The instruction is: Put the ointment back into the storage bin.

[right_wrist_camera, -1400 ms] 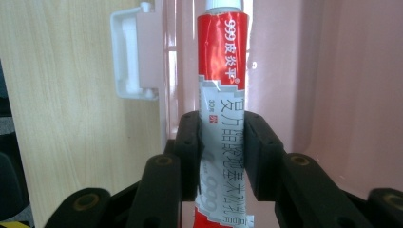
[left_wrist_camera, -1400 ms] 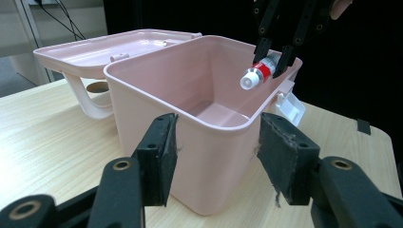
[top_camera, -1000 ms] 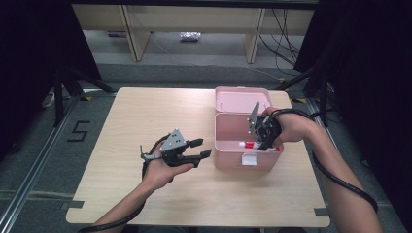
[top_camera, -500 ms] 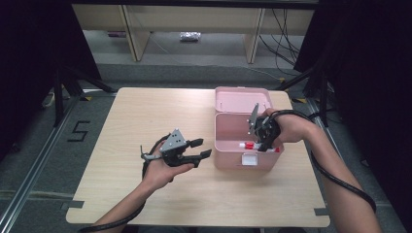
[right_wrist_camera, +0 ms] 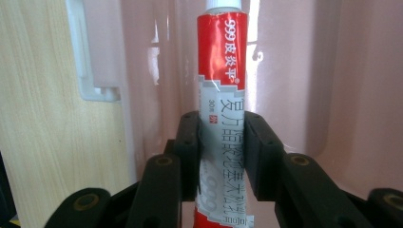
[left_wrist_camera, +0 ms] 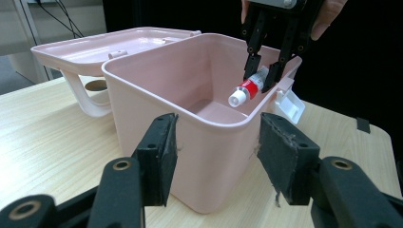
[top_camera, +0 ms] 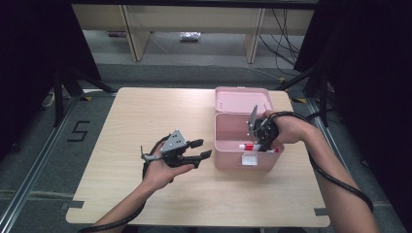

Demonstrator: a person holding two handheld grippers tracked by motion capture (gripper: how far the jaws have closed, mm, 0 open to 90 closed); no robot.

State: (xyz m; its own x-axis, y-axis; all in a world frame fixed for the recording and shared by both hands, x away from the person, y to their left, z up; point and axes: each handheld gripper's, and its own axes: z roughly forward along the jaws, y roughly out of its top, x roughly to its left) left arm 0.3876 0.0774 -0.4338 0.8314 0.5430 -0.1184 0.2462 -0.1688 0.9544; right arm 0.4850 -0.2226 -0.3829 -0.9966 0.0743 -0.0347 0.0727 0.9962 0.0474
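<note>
Gripping tube (right_wrist_camera: 221,109), right tongs (right_wrist_camera: 221,156) inside box (left_wrist_camera: 157,90)

Tube (top_camera: 250,146) inside open box (top_camera: 228,154), right of table (top_camera: 126,126) centre.

The left gripper (left_wrist_camera: 216,164) holds its 2 black jaws apart before an open pink plastic box (left_wrist_camera: 157,95) on a pale wooden table (left_wrist_camera: 43,142). Above the box's far rim, the right gripper (left_wrist_camera: 266,71) clamps a red-and-white tube with a white cap (left_wrist_camera: 247,88).
</note>
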